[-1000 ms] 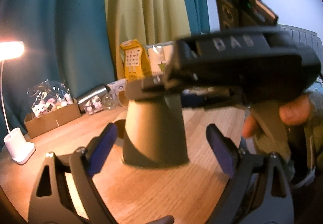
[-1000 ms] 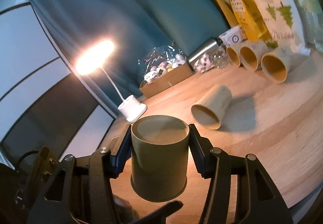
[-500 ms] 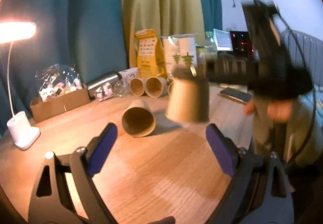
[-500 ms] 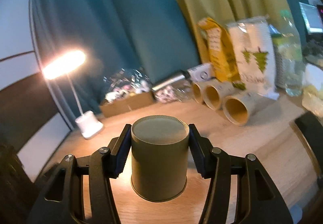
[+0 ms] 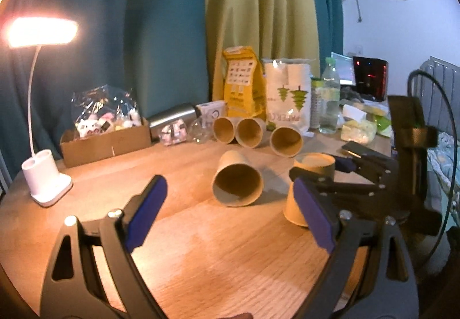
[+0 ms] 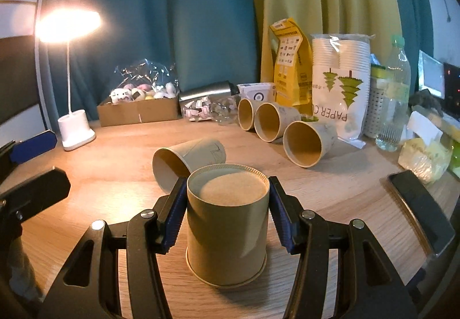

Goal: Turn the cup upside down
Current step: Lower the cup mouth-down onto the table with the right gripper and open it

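A tan paper cup (image 6: 227, 230) stands upside down, base up and rim on the wooden table (image 6: 115, 163). My right gripper (image 6: 227, 209) is shut on it, with a blue pad (image 6: 174, 218) on each side. The same cup (image 5: 312, 172) and right gripper (image 5: 322, 172) show at the right of the left wrist view. My left gripper (image 5: 230, 218) is open and empty above the table, facing a second cup (image 5: 237, 182) that lies on its side, mouth toward me; it also shows in the right wrist view (image 6: 184, 159).
Three more cups (image 6: 290, 129) lie on their sides at the back. A lit desk lamp (image 6: 74, 129), a cardboard box (image 6: 138, 110), a steel flask (image 6: 205, 93), a paper-cup pack (image 6: 340, 83), a water bottle (image 6: 394, 100) and a phone (image 6: 419, 204) stand around.
The right gripper carried the inverted cup from close in front of the left gripper to the right and lowered it until its rim rests on the table. The left gripper stayed open.
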